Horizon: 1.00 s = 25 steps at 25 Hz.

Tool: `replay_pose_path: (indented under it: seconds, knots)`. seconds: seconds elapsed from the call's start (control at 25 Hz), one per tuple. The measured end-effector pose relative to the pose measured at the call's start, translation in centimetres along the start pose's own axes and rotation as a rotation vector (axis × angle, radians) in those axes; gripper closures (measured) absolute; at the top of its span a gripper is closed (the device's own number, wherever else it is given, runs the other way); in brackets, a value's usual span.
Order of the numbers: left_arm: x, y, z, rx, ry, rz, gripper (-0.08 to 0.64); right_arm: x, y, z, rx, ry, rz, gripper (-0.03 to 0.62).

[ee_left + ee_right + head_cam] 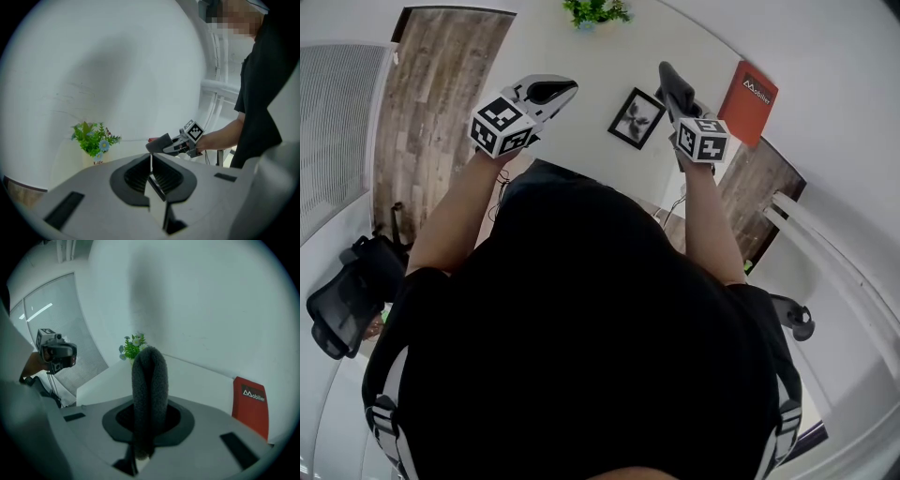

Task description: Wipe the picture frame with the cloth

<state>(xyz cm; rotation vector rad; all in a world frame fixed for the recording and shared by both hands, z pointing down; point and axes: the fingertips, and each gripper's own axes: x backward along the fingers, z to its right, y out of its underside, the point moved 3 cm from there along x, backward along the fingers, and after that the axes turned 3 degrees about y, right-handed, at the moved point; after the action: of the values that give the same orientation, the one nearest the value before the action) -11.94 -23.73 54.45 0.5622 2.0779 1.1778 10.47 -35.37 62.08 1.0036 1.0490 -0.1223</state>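
Right tongs (678, 94) pinch a dark grey fleecy cloth (149, 390), left tongs (151, 161) shut empty; approach step: cloth must reach the black picture frame (637, 117).

The person wears a black shirt (581, 328) with short sleeves, and grey-white straps (382, 412) at both sides. The left gripper (555, 91) and right gripper (678, 94) have light grey shells and dark jaws. Each carries a cube (502, 127) with black-and-white square markers.

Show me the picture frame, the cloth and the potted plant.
picture frame (637, 118): head view, middle of its picture.
cloth (149, 380): right gripper view, middle of the fold held between the jaws.
potted plant (92, 138): left gripper view, green leaves.
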Motion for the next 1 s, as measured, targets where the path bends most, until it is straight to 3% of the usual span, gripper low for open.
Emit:
replay_pose_path:
  seconds: [0.32, 0.6, 1.0]
  knots:
    - [0.3, 1.0, -0.5, 0.027, -0.014, -0.006, 0.540, -2.1, 1.7, -0.1, 0.056, 0.013, -0.051, 0.549]
    - [0.5, 1.9, -0.8, 0.046, -0.020, -0.017, 0.540, -4.1, 3.1, -0.6, 0.213, 0.042, -0.104, 0.549]
    - [1.1, 3.0, -1.2, 0.068, -0.031, -0.029, 0.540, -6.3, 5.0, -2.6, 0.433, 0.022, -0.177, 0.549]
